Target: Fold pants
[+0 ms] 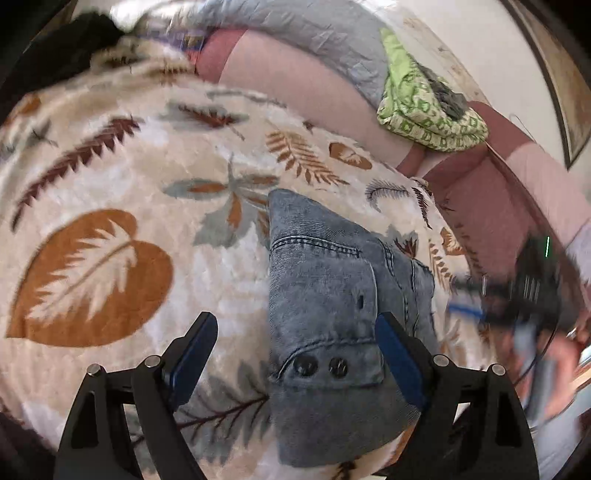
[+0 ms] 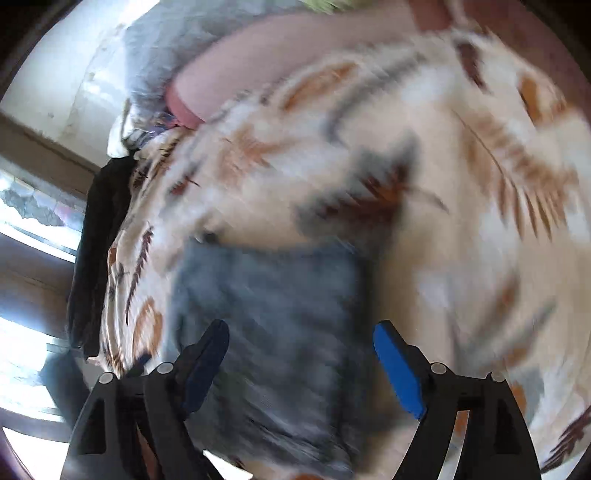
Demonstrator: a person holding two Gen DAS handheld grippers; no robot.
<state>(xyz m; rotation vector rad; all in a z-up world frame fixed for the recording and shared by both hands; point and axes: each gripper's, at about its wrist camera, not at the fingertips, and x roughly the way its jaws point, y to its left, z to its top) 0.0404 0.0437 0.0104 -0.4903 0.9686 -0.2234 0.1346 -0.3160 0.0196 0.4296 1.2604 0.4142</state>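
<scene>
The folded grey-blue denim pants [image 1: 325, 314] lie on a cream blanket with leaf prints [image 1: 110, 184], waistband buttons toward me. My left gripper [image 1: 297, 328] hovers over them, open, its blue pads wide apart with the waistband below the gap and the right pad over the denim. At the right edge of the left wrist view the right gripper [image 1: 532, 291] shows as a dark blur held by a hand. In the blurred right wrist view the pants [image 2: 269, 306] lie under my right gripper [image 2: 301, 341], which is open with nothing pinched between its pads.
A grey quilt [image 1: 314, 33] and a green patterned cloth bundle [image 1: 428, 107] rest on pink bedding [image 1: 295, 85] at the back. A black garment [image 1: 70, 48] lies at the far left corner; the black garment [image 2: 99, 251] hangs at the bed's left edge near a window.
</scene>
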